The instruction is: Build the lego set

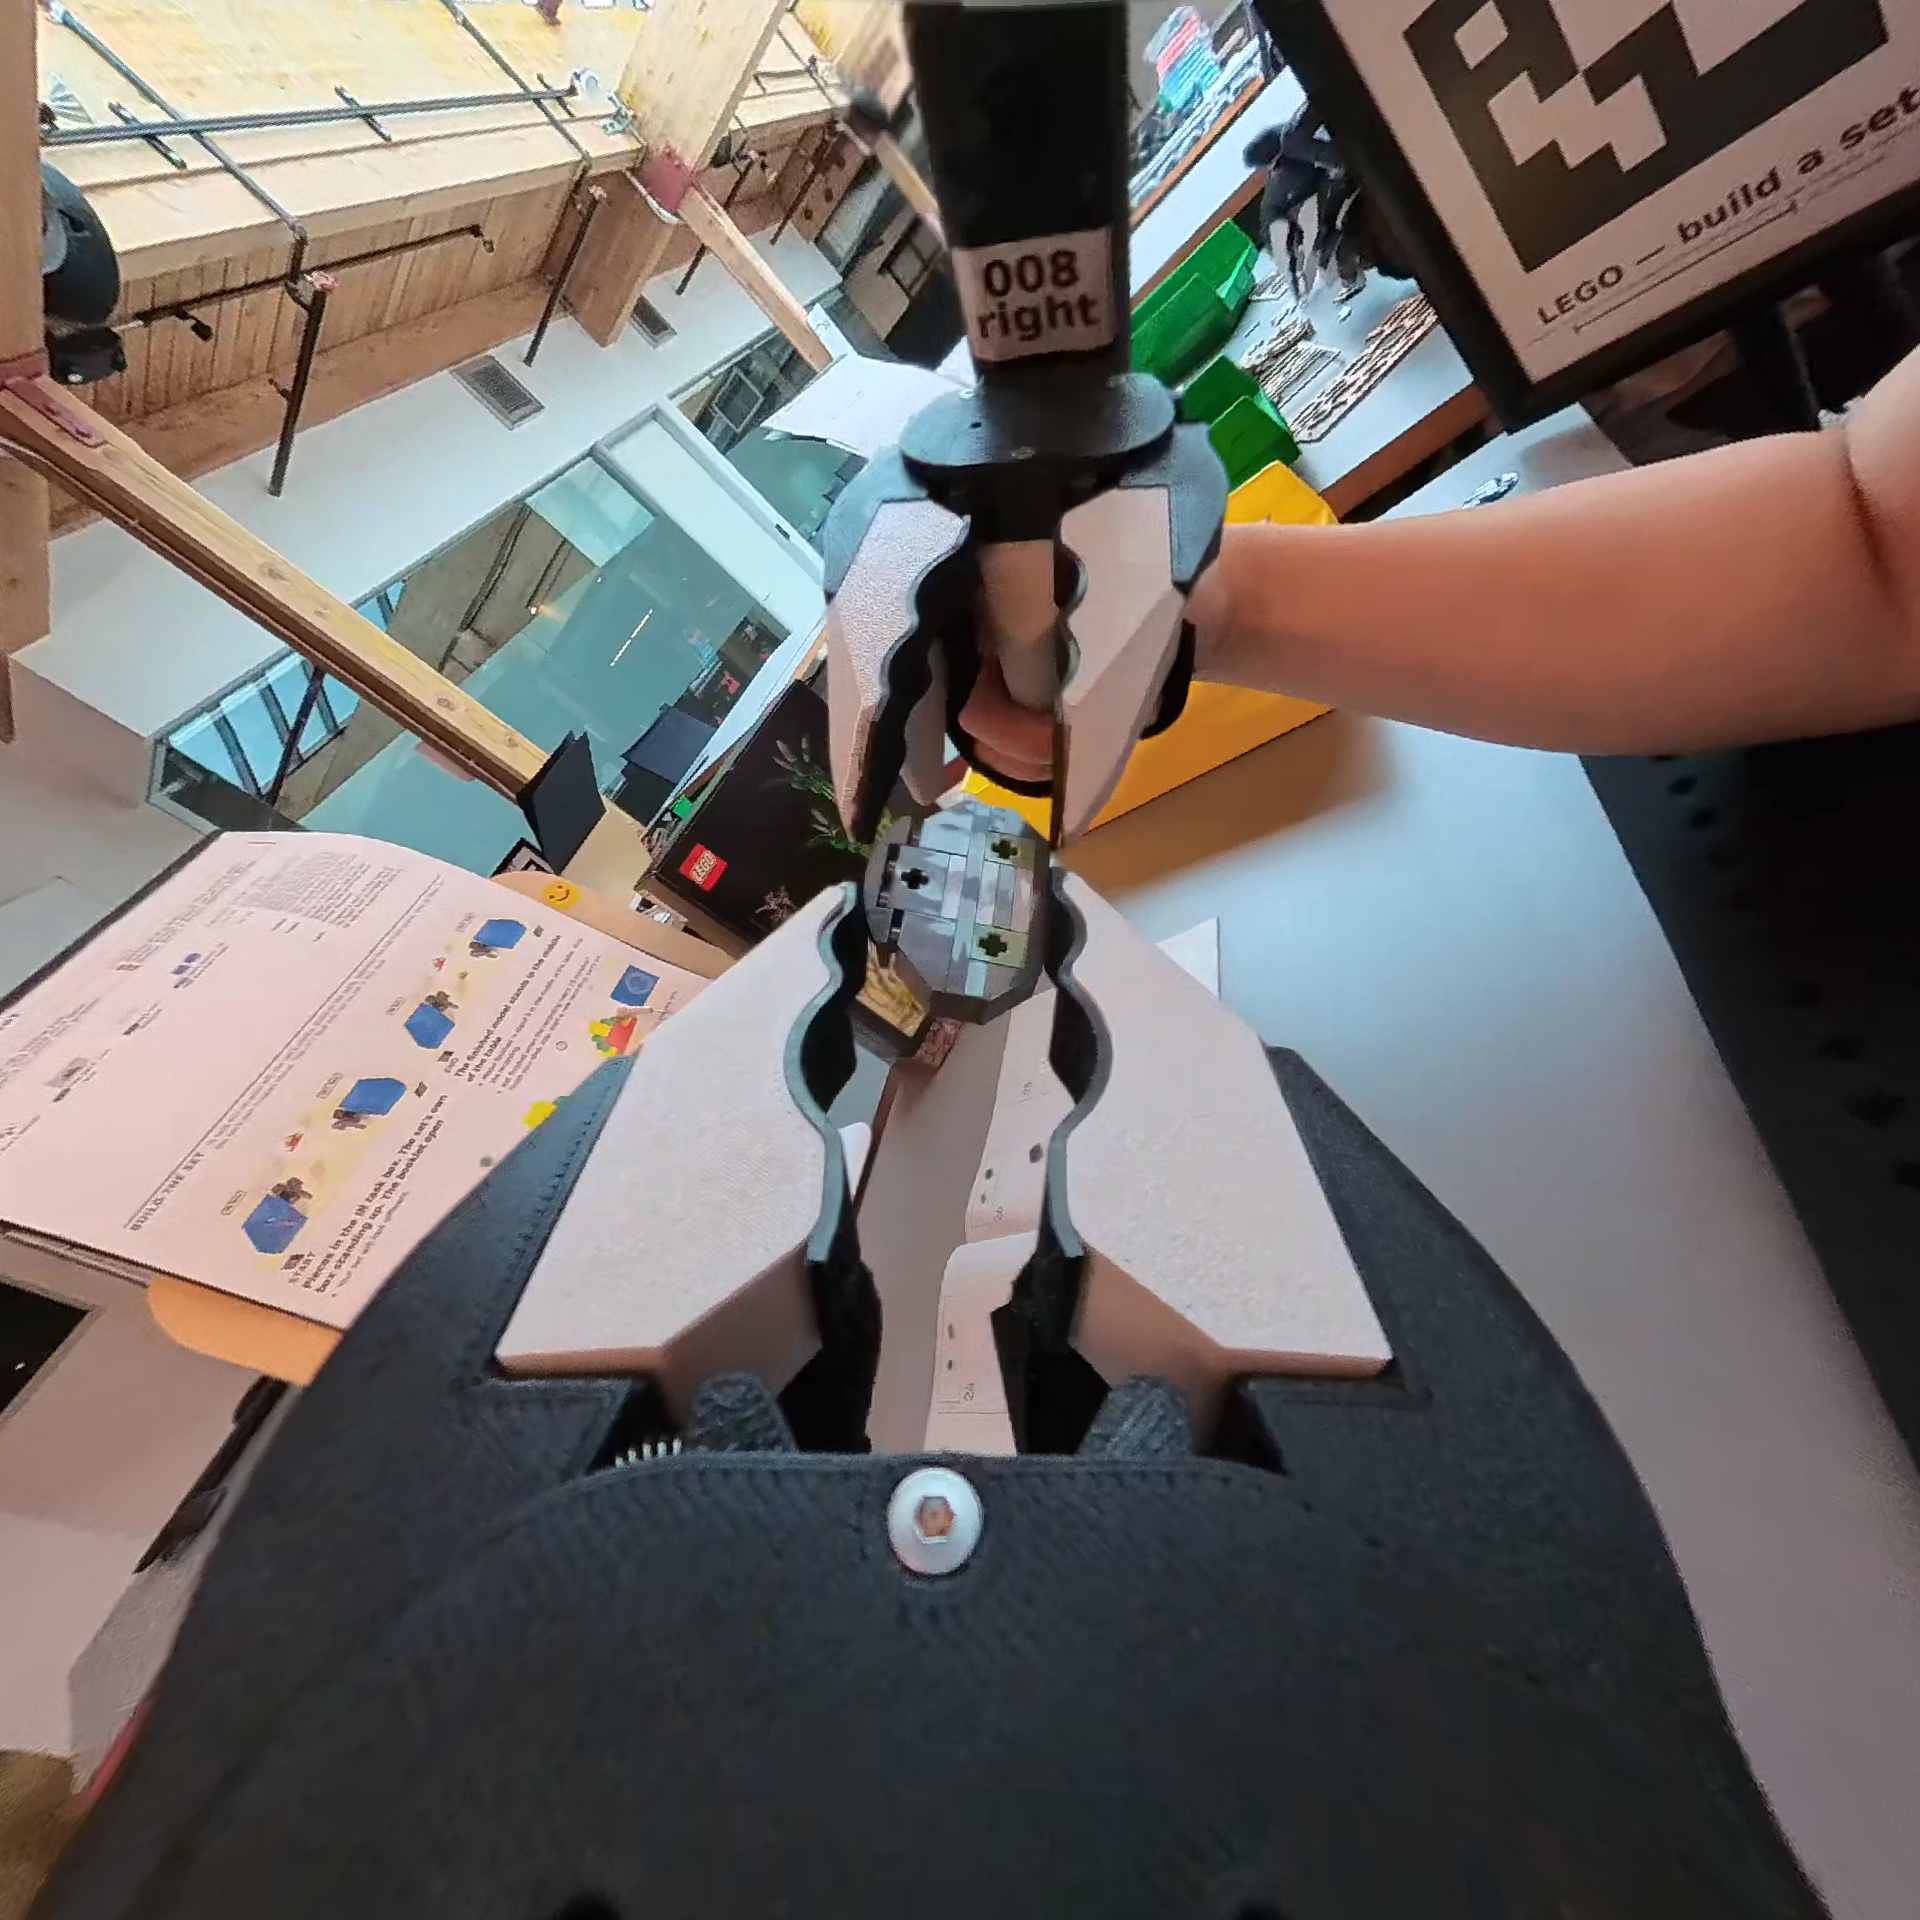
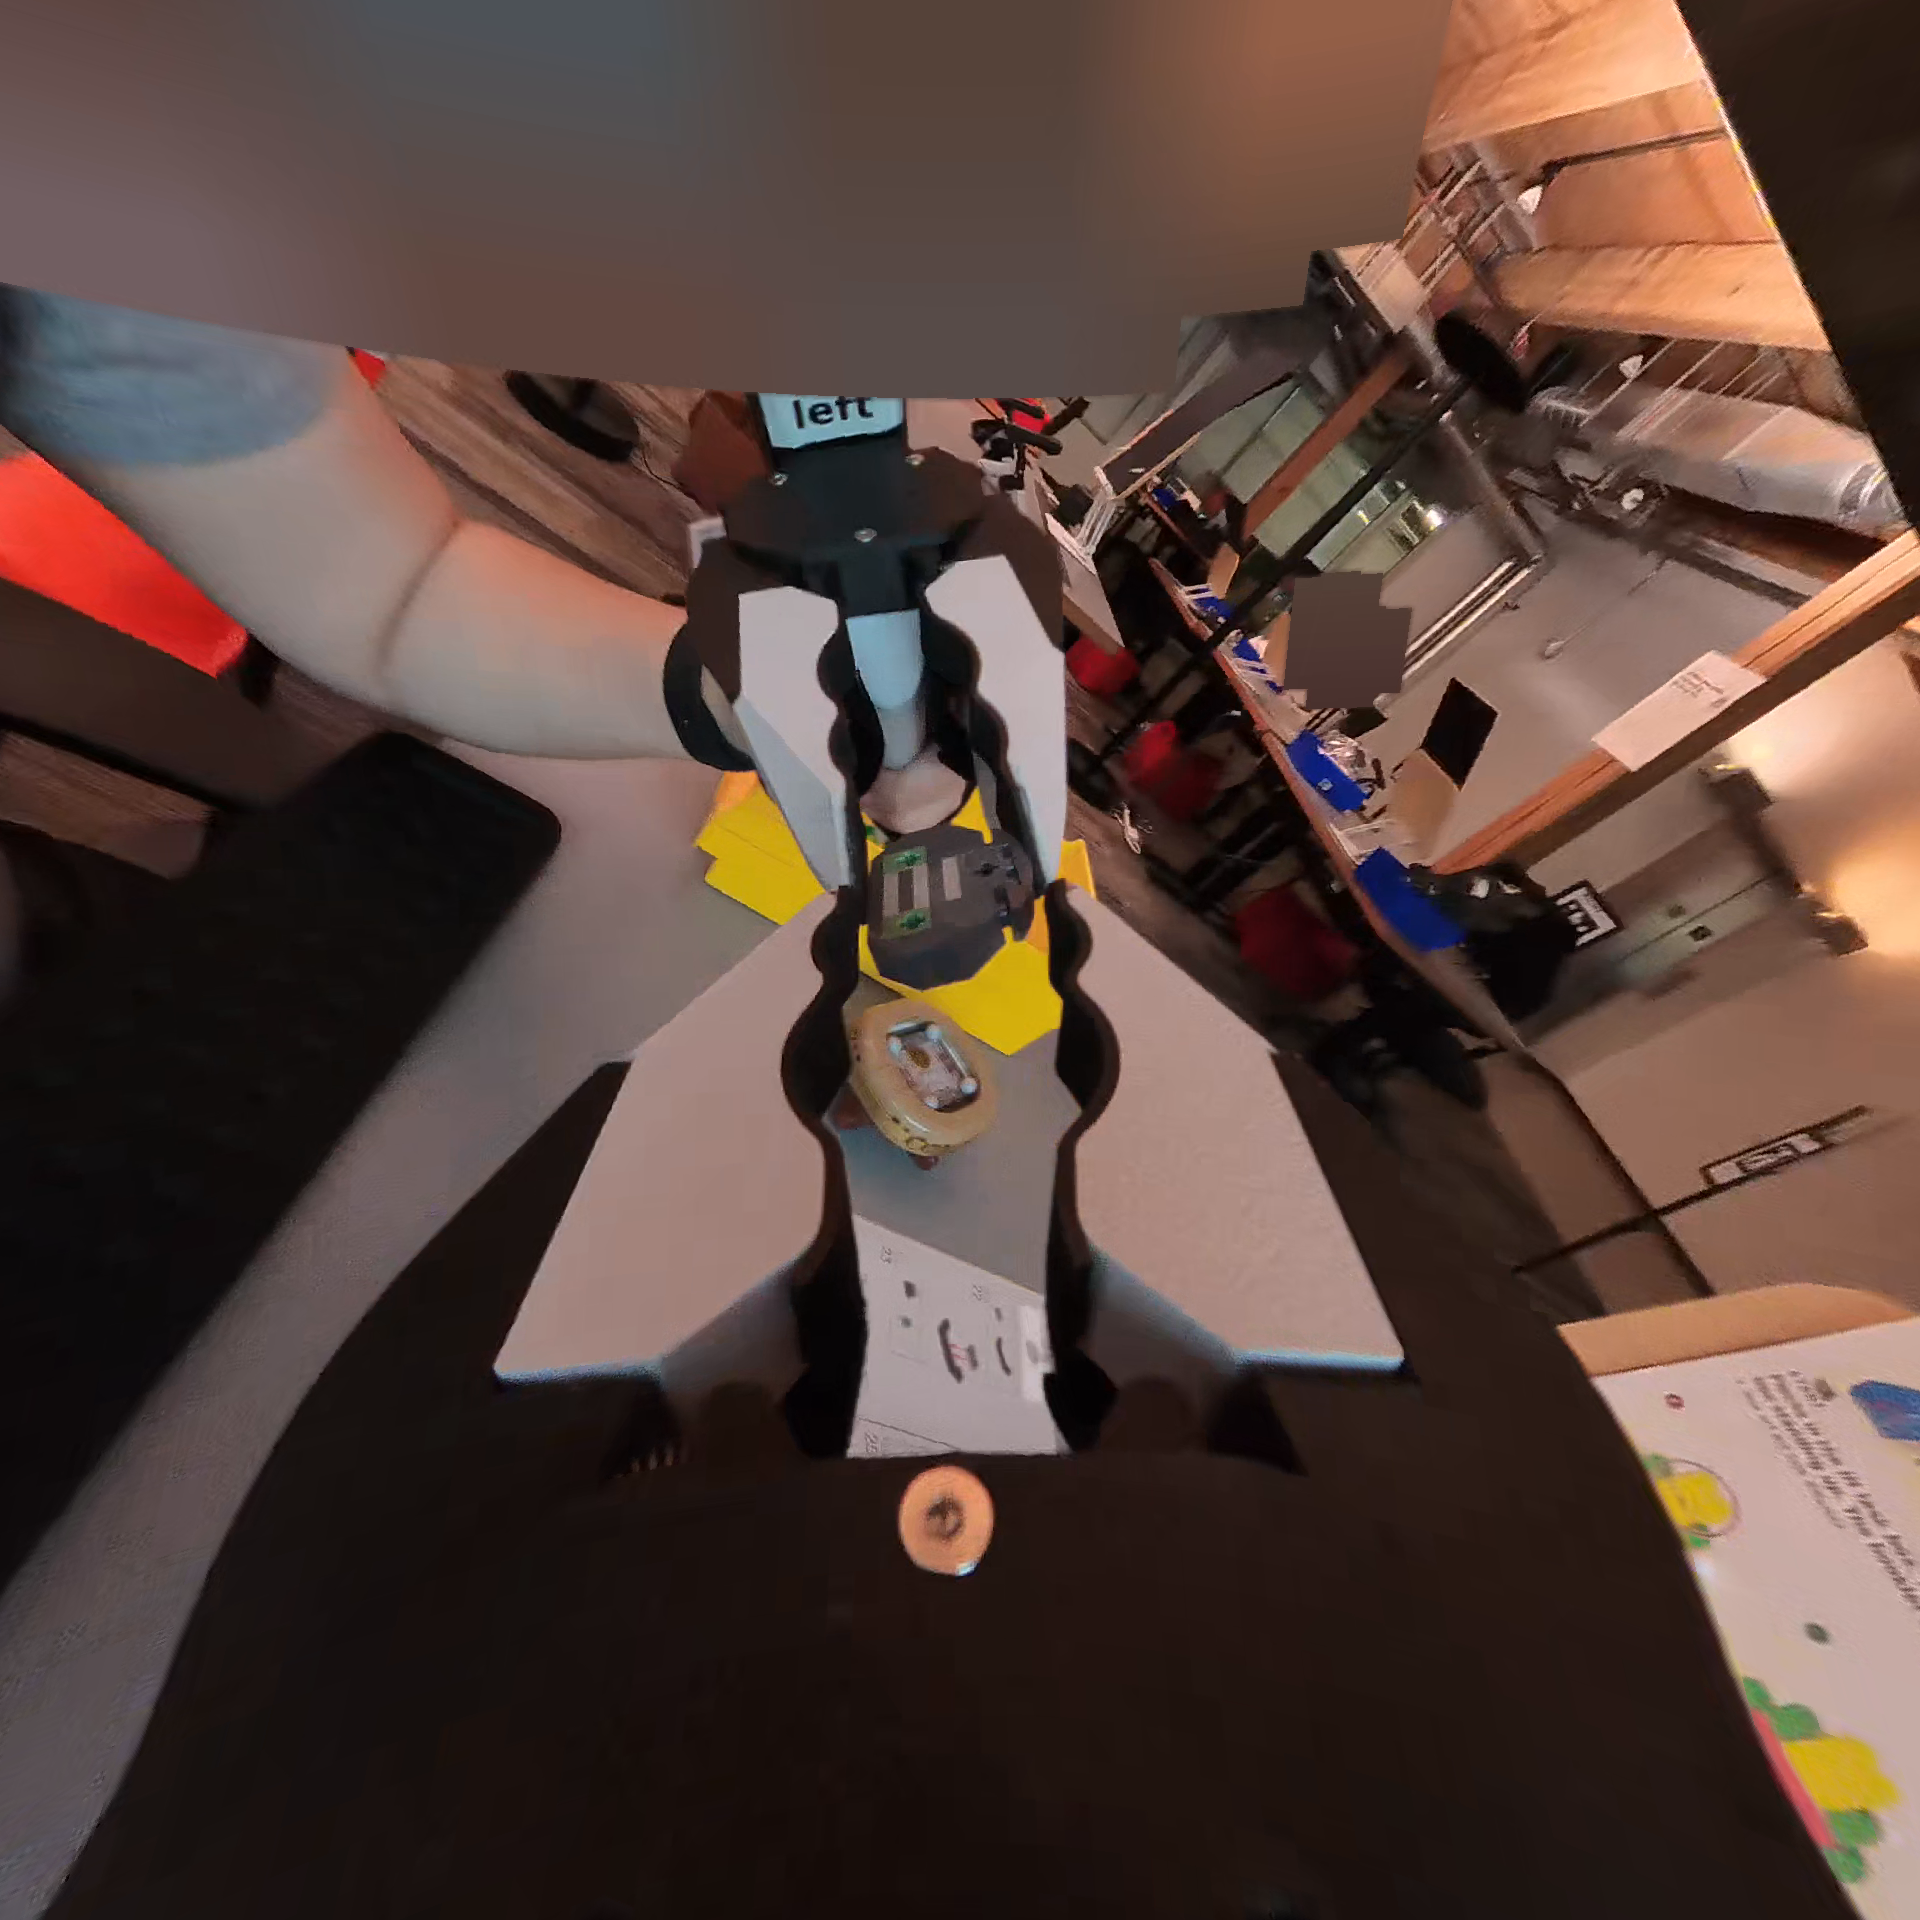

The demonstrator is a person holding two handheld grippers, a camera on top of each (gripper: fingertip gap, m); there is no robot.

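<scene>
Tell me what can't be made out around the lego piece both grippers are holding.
- Gray lego assembly: its far side, behind the right gripper, left wrist view.
- Tan lego piece: underside and left edge, behind the right gripper's fingers, right wrist view.
- Instruction booklet: steps too small, mostly hidden.

Left gripper (image 1: 951,914): matt black body with fine ribbed print lines, pale grainy finger faces, 1 bright metal screw (image 1: 934,1522) at the base. Right gripper (image 1: 956,831): same matt black and pale grainy plastic. Lego assembly (image 1: 956,920): smooth grey plastic, slightly glossy. Instruction sheet (image 1: 312,1039): matt printed paper on tan cardboard. Table (image 1: 1455,1039): smooth pale matt top. Mat (image 2: 208,987): dark, looks like soft foam or rubber, though blurred. Yellow bin (image 1: 1247,675): glossy plastic. Ceiling beams (image 1: 312,644): bare wood.
</scene>
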